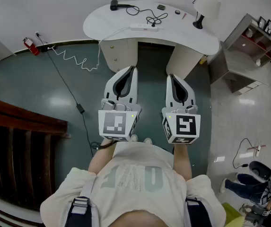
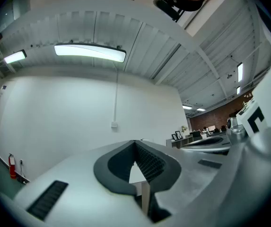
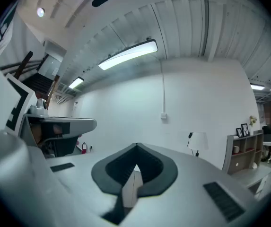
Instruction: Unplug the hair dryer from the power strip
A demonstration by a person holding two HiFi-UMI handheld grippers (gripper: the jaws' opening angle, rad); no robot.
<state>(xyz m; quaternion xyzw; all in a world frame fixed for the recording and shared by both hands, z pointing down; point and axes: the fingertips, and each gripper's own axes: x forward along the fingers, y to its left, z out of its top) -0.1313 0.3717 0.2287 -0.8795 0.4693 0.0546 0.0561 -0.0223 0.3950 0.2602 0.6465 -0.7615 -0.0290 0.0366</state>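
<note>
On the far white desk [image 1: 107, 18] in the head view lies the black hair dryer [image 1: 114, 5]. Its black cord [image 1: 147, 16] loops toward the white power strip [image 1: 144, 28] near the desk's front edge. Both grippers are held side by side well short of the desk, over the dark floor. My left gripper [image 1: 133, 69] is shut with nothing in it, and so is my right gripper [image 1: 171, 77]. In the left gripper view the jaws of the left gripper [image 2: 135, 142] meet against a bare white wall. The right gripper [image 3: 136, 146] shows the same closed tips in the right gripper view.
A white lamp [image 1: 205, 7] stands at the desk's right end. A coiled white cable [image 1: 74, 58] and a black cable [image 1: 80, 108] run over the floor at left, near a red fire extinguisher [image 1: 30, 45]. Dark wooden stairs [image 1: 17, 145] lie left, a shelf unit [image 1: 249, 44] right.
</note>
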